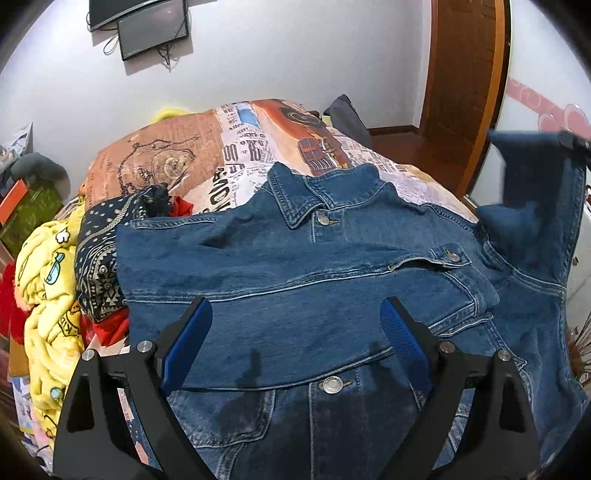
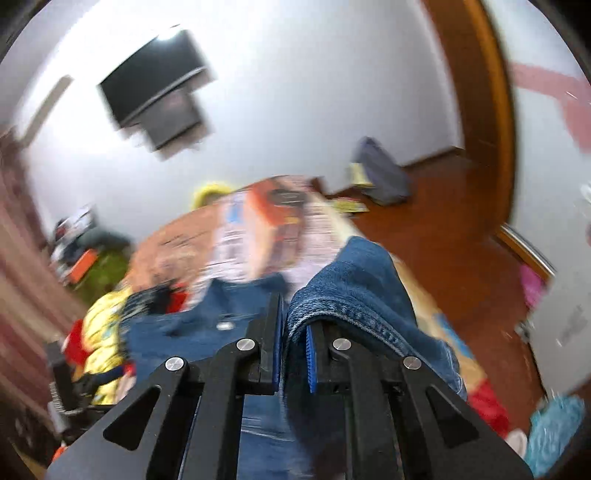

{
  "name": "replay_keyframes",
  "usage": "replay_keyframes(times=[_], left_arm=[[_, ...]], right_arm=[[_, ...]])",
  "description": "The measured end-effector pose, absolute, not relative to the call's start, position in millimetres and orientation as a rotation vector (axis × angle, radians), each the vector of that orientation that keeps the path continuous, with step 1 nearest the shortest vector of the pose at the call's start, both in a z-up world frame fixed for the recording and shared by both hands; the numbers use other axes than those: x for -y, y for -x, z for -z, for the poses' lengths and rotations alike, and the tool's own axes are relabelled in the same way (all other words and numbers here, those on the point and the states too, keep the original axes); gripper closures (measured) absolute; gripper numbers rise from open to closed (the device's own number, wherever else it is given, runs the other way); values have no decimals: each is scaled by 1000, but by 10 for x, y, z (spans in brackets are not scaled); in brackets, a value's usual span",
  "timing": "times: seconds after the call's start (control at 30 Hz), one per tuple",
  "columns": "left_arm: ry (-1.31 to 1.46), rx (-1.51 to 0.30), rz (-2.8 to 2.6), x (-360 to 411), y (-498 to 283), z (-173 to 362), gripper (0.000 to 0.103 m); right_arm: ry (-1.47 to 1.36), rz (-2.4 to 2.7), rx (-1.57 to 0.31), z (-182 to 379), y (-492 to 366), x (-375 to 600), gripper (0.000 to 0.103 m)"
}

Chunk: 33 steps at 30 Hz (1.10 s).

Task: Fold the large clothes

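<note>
A bed under a newspaper-print cover fills the middle of the left wrist view; the print is lettering, but none of it can be read for certain. Across the centre and lower frame a blue denim jacket lies spread on the bed, front up, collar toward the top, metal buttons showing. Its sleeve rises at the right edge, lifted up to the upper right. At the left edge a heap of clothes lies on the bed: a yellow cartoon-print blanket and a dark patterned garment. Two dark screens hang on the wall at upper left. The left tool hovers over the jacket, its jaws wide apart and holding nothing. In the blurred right wrist view, the right tool is clamped on the sleeve's hem.
</note>
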<state>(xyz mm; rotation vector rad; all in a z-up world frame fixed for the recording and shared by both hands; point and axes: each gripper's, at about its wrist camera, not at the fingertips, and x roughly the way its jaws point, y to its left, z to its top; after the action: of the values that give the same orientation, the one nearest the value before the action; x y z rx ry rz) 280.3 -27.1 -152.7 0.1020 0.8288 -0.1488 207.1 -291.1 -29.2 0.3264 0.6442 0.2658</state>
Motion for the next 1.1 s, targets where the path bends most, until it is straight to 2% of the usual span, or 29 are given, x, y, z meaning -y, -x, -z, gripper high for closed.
replay_keyframes(times=[0.1, 0.2, 0.37, 0.47, 0.57, 0.77, 0.93, 1.03, 1.1], left_arm=[[-88, -828, 142, 185, -2755, 1519, 11], [-75, -833, 134, 90, -2716, 1528, 11], [-47, -862, 114, -62, -2688, 1565, 11], [-30, -869, 113, -109, -2671, 1559, 11], [-25, -874, 124, -97, -2689, 1534, 11], [-65, -848, 179, 205, -2791, 1346, 11], [-139, -820, 281, 710, -2896, 1177, 11], [-205, -815, 352, 1108, -2963, 1140, 11], [-250, -812, 395, 1358, -3001, 1145, 11]], right_arm=[[-270, -372, -697, 408, -2149, 2467, 94], [-226, -454, -817, 769, -2275, 2102, 94], [-300, -564, -1134, 1583, -2498, 1826, 93], [-333, -582, -1211, 1733, -2504, 1871, 92], [-331, -590, -1203, 1634, -2420, 1987, 91], [-293, -516, -1046, 1123, -2294, 2291, 72], [-239, -345, -875, 791, -2134, 2687, 46], [-217, -239, -832, 744, -2037, 2956, 38], [-213, -192, -829, 786, -2012, 3055, 37]])
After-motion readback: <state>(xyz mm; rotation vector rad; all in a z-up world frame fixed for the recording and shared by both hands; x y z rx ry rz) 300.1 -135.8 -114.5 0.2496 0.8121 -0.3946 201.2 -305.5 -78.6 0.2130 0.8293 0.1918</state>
